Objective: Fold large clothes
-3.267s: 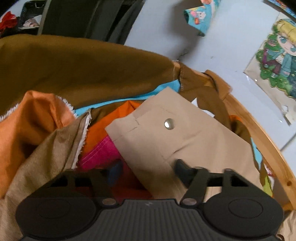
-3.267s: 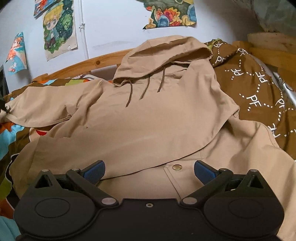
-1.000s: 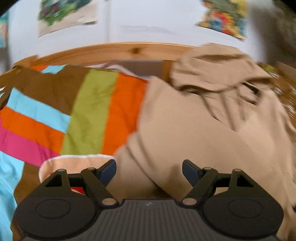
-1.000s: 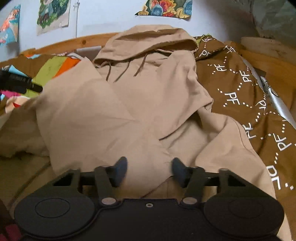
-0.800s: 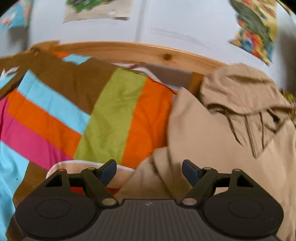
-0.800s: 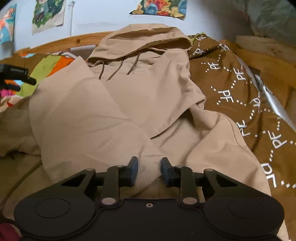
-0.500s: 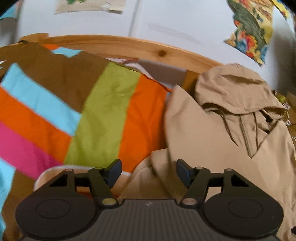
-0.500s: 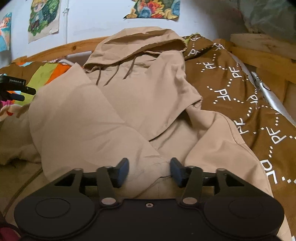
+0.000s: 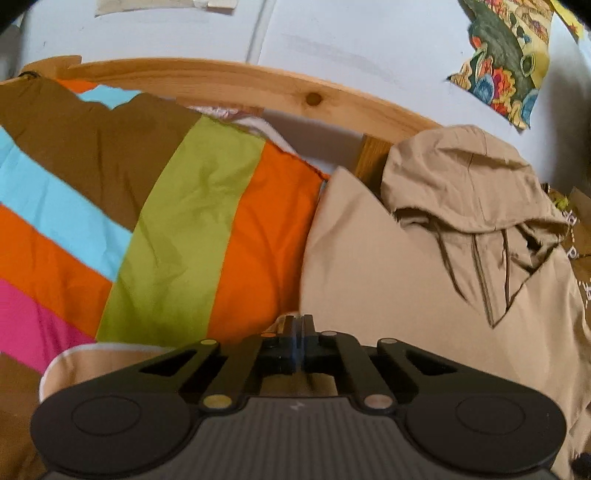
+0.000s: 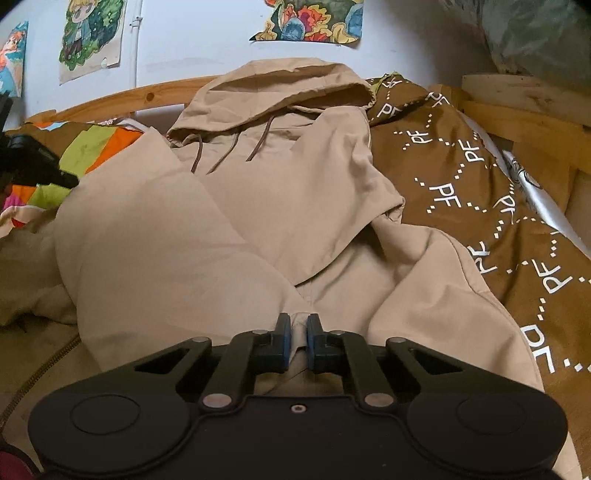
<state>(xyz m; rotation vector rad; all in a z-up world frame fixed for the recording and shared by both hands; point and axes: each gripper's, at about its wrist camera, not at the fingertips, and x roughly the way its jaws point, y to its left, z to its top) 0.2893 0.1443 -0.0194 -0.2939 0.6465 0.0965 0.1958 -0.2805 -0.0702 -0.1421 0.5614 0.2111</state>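
Observation:
A beige hooded jacket [image 10: 280, 206] lies on the bed with its hood [image 10: 280, 92] toward the wooden headboard and one side folded over its front. My right gripper [image 10: 297, 334] is shut on a fold of the jacket at its near edge, and fabric shows between the blue pads. In the left wrist view the jacket [image 9: 413, 273] fills the right side. My left gripper [image 9: 299, 332] is shut at the jacket's left edge, with beige cloth right at its tips. The left gripper [image 10: 40, 166] also shows at the far left of the right wrist view.
A striped blanket [image 9: 166, 221] in brown, blue, orange, green and pink lies left of the jacket. A brown cover [image 10: 480, 192] printed with white "PF" lies on the right. The wooden headboard [image 9: 229, 83] and a wall with posters [image 10: 306, 22] stand behind.
Both grippers have shut on the jacket; half a second ago they stood open around the fabric. Earlier the left gripper carried a sleeve cuff from the far left onto the jacket.

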